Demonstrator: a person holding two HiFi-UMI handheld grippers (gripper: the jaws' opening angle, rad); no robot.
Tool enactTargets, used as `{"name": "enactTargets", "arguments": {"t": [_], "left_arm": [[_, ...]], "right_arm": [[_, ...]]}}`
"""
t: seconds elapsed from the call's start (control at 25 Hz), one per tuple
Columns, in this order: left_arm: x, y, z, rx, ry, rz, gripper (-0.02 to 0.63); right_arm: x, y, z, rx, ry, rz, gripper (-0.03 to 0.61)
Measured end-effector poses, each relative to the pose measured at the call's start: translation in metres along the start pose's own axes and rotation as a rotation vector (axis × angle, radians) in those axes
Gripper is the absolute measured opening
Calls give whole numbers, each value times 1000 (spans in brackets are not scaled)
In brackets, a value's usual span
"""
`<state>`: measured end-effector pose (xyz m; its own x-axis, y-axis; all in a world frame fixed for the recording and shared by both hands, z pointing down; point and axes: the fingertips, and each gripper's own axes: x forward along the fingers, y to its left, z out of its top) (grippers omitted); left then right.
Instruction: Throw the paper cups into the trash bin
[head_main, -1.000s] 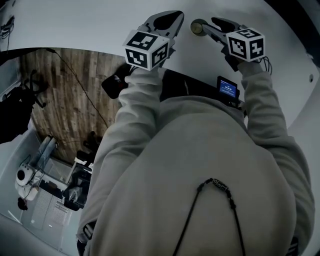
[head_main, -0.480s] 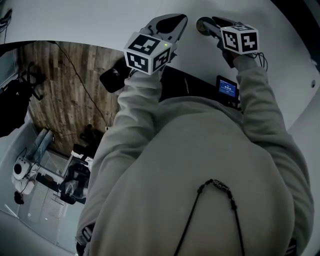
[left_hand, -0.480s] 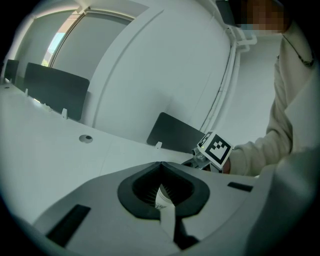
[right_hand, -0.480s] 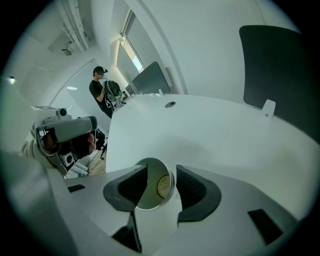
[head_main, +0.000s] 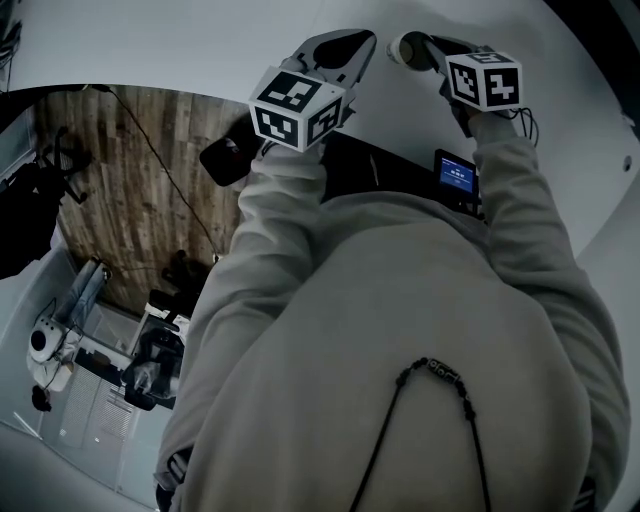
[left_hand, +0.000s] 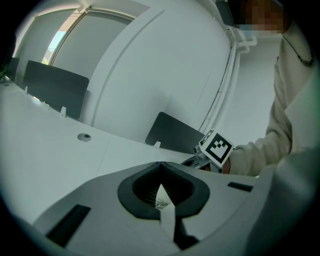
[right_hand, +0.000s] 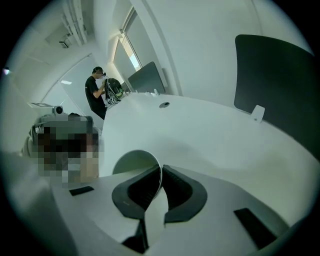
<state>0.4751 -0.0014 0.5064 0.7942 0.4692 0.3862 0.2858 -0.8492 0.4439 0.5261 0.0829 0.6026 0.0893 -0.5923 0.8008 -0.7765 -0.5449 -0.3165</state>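
White paper cup (right_hand: 132, 162); white table (head_main: 200, 50); brown wood-plank floor (head_main: 130, 190).

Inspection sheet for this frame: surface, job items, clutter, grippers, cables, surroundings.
Surface: white table with a round hole.
Job's things: paper cup at the right gripper; trash bin not seen.
Clutter: dark divider panels standing on the table.
Grippers: right gripper closing on the cup's wall, which is between the pads; left gripper jaws together, no cup.
Cables: dark cable across the wood floor.
Surroundings: gear on the floor; a person standing far off.
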Motion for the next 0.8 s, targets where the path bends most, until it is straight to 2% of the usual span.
{"name": "enactTargets", "arguments": {"t": [0.32, 0.44, 0.8], "left_arm": [[0, -9, 9, 26, -3, -9, -2], [-3, -21, 13, 46, -11, -7, -2], [-3, -40, 46, 154, -44, 5, -2]], "right_arm": [[-13, 0, 8, 12, -33, 20, 40], [-33, 1, 16, 9, -87, 21, 40], [-107, -4, 76, -25, -271, -17, 40]]}}
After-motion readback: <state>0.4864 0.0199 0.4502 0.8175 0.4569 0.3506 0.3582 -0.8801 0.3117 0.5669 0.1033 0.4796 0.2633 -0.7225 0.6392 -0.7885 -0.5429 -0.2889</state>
